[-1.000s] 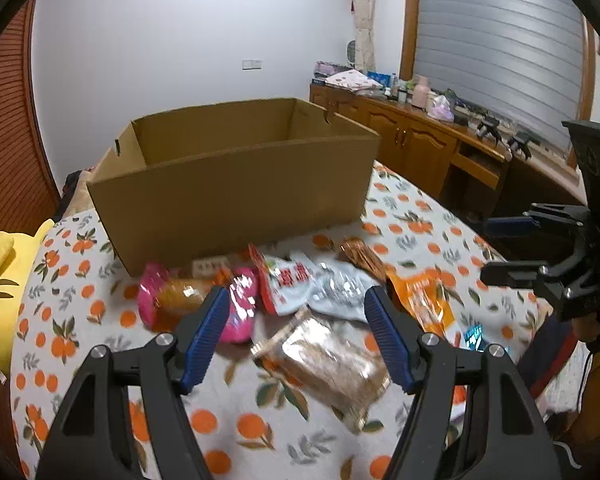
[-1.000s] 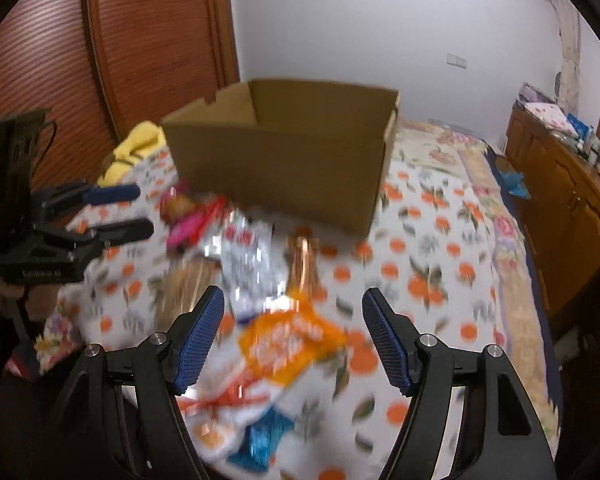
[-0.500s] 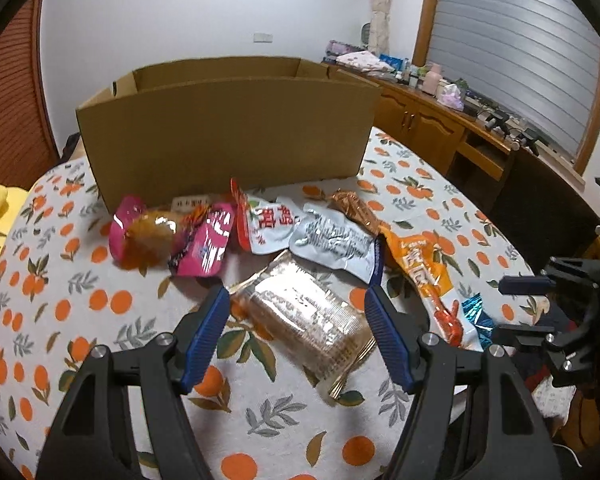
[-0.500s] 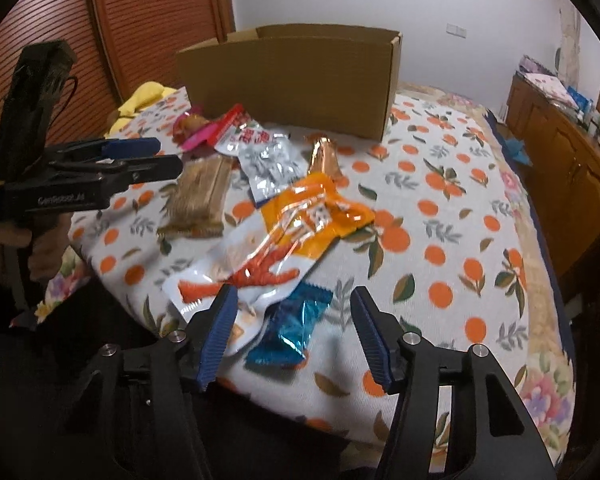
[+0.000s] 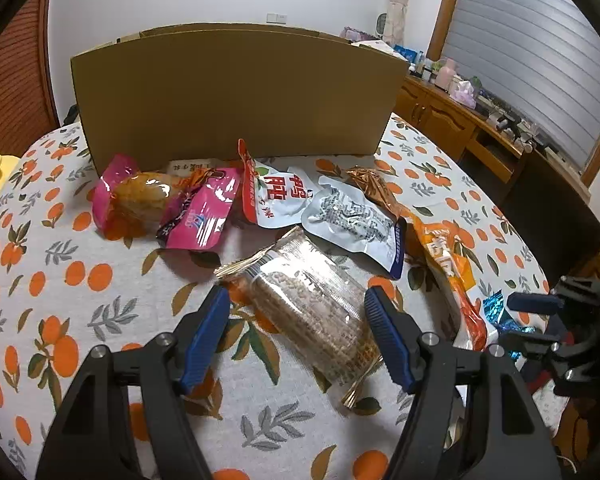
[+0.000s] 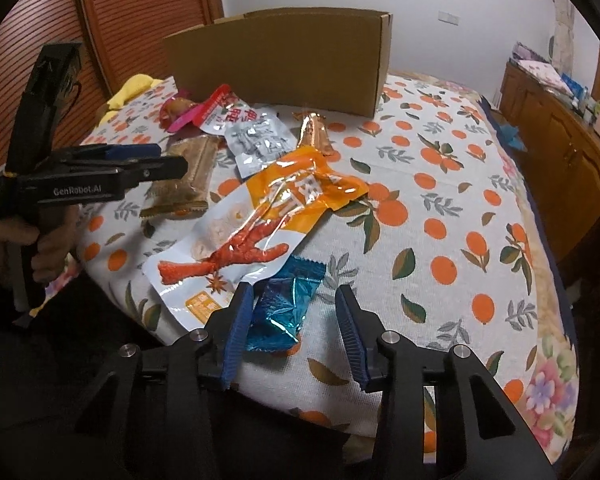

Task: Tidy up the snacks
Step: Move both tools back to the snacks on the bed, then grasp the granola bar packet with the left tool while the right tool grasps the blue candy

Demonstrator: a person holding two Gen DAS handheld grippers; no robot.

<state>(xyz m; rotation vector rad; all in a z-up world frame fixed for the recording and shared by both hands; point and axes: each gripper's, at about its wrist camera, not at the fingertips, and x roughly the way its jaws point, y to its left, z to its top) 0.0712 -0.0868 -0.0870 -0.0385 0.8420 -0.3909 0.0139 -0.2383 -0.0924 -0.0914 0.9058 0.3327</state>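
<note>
On my far left a pink packet (image 5: 130,200) with something brown inside is lying on the orange-print tablecloth (image 5: 60,280), touching a magenta packet (image 5: 200,216) beside it. Behind both, the cardboard box (image 5: 236,92) is standing upright with its plain long wall facing me. Moving right, a white pouch with red characters (image 5: 278,196) is leaning toward the box, and a silver-and-white pouch (image 5: 354,220) is overlapping its right edge. In front of these I am holding my left gripper (image 5: 296,312) with its jaws spread wide, one blue pad on either side of a clear pack of brown biscuits (image 5: 312,304) lying flat on the cloth; the pads are standing apart from the wrapper, not pressing it. Further right a copper-brown foil stick (image 6: 315,132) is lying near the box, and a large orange-and-white pouch printed with a chicken foot (image 6: 260,224) is stretching toward the near edge of the table. At that edge my right gripper (image 6: 294,312) is narrowing its jaws around a small blue foil packet (image 6: 286,308); the left pad is just beside the foil, the right pad is clear of it, so nothing is gripped yet. The person's hand (image 6: 16,240) is showing on the left gripper's handle.
</note>
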